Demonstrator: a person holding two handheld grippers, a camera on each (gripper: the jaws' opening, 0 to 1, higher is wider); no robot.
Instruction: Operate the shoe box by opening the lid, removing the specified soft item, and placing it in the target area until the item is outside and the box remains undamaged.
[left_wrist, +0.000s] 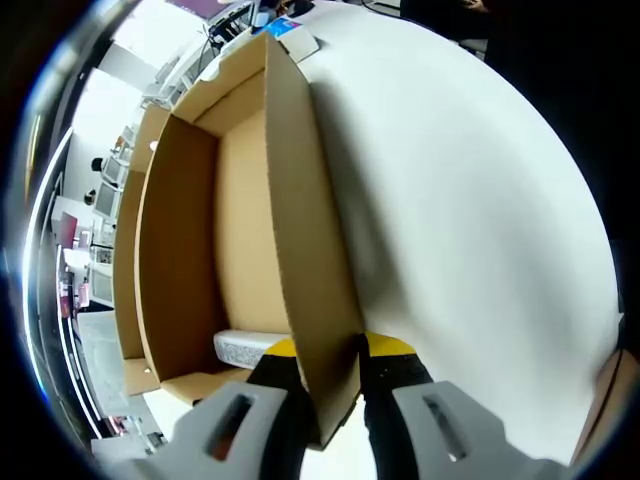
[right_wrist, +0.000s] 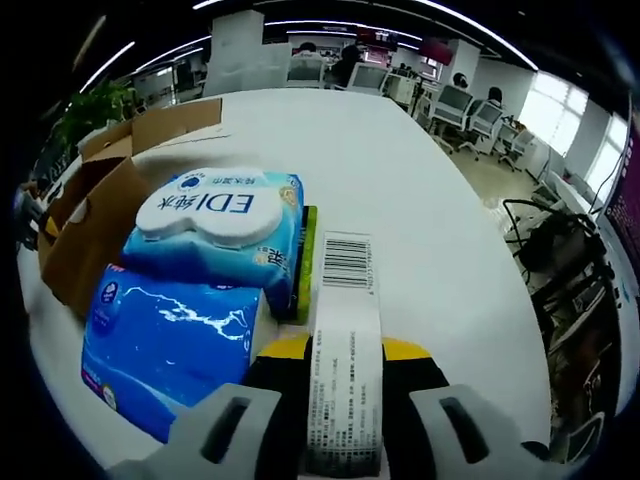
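Left gripper view
- Left gripper (left_wrist: 328, 385): clenched on a cardboard wall of the shoe box (left_wrist: 190, 260); one yellow-and-black jaw sits inside the box, the other outside, with the panel pinched between them.
- Box position: on the white table (left_wrist: 470, 220), open, brown inside and out.
- Box long axis: runs from the jaws away toward the view's top, so the gripped wall recedes straight ahead.
- Inside the box: a pale speckled item (left_wrist: 250, 347) lies on the floor at the near end, just beside the inner jaw; what it is I cannot tell.
- Cut off: the box's near corner drops behind the gripper body, and its far end blurs into desk clutter at the table's edge.

Right gripper view
- Right gripper (right_wrist: 345, 400): grasping the soft wipes pack (right_wrist: 215, 255) by a white seam flap printed with a barcode and fine text, which lies between the two jaws.
- Pack position: outside the box, resting on the table (right_wrist: 430, 230) just ahead of the jaws, blue, with a white lid label reading "EDI".
- Pack long axis: roughly from the jaws away toward the view's upper left.
- Box (right_wrist: 95, 215): on the table to the left, just beside the pack, flaps standing open.
- Hard to make out: the small print on the flap; whether the pack touches the box.
- Background: office desks with seated people beyond the table.
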